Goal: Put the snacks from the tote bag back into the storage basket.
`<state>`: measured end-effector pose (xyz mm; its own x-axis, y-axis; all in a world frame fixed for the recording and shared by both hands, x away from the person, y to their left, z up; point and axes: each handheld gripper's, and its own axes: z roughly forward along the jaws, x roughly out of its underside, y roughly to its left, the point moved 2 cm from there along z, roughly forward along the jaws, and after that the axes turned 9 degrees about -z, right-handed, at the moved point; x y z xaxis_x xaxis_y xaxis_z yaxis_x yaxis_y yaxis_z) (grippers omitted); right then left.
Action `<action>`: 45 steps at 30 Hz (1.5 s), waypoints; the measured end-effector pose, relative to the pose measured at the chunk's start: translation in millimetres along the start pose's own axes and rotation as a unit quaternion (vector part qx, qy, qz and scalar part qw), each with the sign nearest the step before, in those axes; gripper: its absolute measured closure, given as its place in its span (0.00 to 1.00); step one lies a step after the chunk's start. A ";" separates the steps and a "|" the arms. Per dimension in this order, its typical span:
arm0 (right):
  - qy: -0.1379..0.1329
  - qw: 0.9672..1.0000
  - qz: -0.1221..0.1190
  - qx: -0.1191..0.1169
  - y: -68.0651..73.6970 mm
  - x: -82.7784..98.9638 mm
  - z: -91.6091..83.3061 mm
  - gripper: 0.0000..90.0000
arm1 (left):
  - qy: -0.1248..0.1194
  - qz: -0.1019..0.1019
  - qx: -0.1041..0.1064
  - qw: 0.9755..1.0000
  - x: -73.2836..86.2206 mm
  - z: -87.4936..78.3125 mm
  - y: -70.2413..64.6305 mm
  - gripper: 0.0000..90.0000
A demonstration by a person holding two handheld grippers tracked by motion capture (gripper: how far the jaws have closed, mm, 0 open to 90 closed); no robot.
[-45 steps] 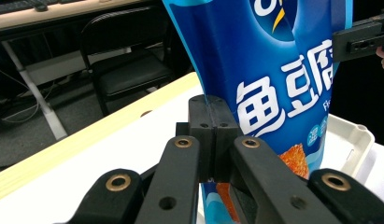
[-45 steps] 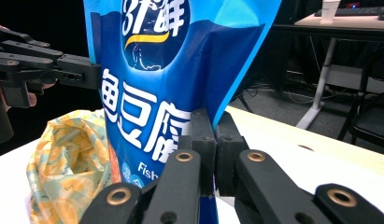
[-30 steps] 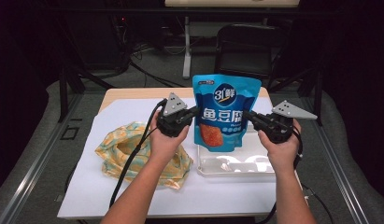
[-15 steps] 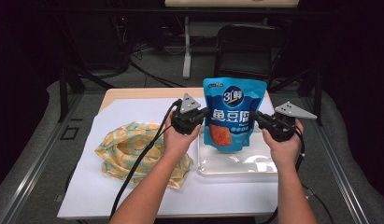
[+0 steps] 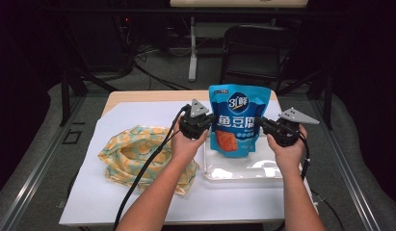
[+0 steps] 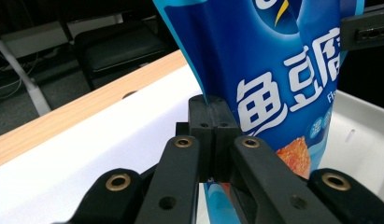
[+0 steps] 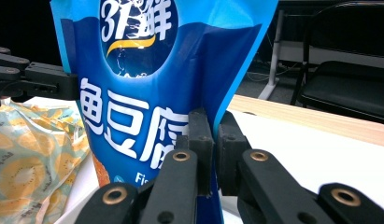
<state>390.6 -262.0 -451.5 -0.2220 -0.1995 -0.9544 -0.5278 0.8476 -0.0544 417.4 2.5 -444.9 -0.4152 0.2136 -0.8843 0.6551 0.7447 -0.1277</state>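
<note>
Blue snack bag (image 5: 237, 119) stands upright over the clear tray (image 5: 244, 169), left gripper (image 5: 208, 121) and right gripper (image 5: 261, 124) each pinching one side edge.

The high view looks forward and down on the desk (image 5: 138, 202) from above the person's side, fairly far off. Each claw view looks along its own jaws from very close. All three share the blue pouch (image 5: 238, 115) (image 6: 273, 70) (image 7: 147, 84), seen from opposite edges.
</note>
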 end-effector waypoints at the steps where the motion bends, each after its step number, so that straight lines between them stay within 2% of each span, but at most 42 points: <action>1: -0.003 1.000 0.002 0.001 0.2 1.4 1.3 0.97 | 0.001 0.000 -0.002 1.000 0.7 0.6 0.5 1.00; 7: 0.007 1.000 0.003 -0.003 -0.2 9.1 8.2 0.97 | 0.009 -0.004 -0.007 1.000 7.6 4.6 3.3 1.00; 12: 0.008 1.000 -0.003 -0.005 0.7 12.8 9.2 0.96 | 0.008 -0.008 0.000 1.000 12.0 5.1 4.4 1.00; 18: 0.009 1.000 0.012 -0.008 -1.8 16.7 6.0 0.94 | 0.008 -0.010 0.012 1.000 13.2 3.7 1.0 1.00; 21: 0.010 1.000 0.027 -0.007 -4.1 19.5 3.2 0.93 | 0.005 -0.017 0.021 1.000 14.8 2.8 -0.7 0.99; 24: 0.012 0.999 0.031 -0.006 -5.1 21.8 0.4 0.91 | 0.003 -0.024 0.029 0.999 16.7 2.3 -1.5 0.98; 27: 0.015 0.999 0.033 -0.002 -5.0 23.0 -3.7 0.87 | 0.005 -0.028 0.034 0.999 18.6 3.0 -2.0 0.95; 31: 0.021 0.999 0.031 0.002 -3.4 24.3 -7.6 0.81 | 0.009 -0.021 0.030 0.999 20.0 1.8 -3.4 0.92; 35: 0.025 0.999 0.025 0.012 -1.6 24.2 -12.8 0.71 | 0.014 -0.022 0.029 0.999 20.3 -0.3 -0.6 0.83; 38: 0.025 0.999 0.020 0.012 0.0 22.2 -17.2 0.68 | 0.008 -0.032 0.036 0.999 20.9 -2.3 1.7 0.80; 45: 0.026 0.999 0.013 0.017 4.5 20.4 -25.0 0.62 | 0.003 -0.039 0.038 0.999 21.6 -9.6 4.2 0.72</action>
<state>363.3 -274.6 -463.9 -0.2788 -0.2011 -0.9391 -0.4930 0.8691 -0.0397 405.1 16.3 -460.2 -0.4706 0.1611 -0.8675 0.6665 0.7092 -0.2299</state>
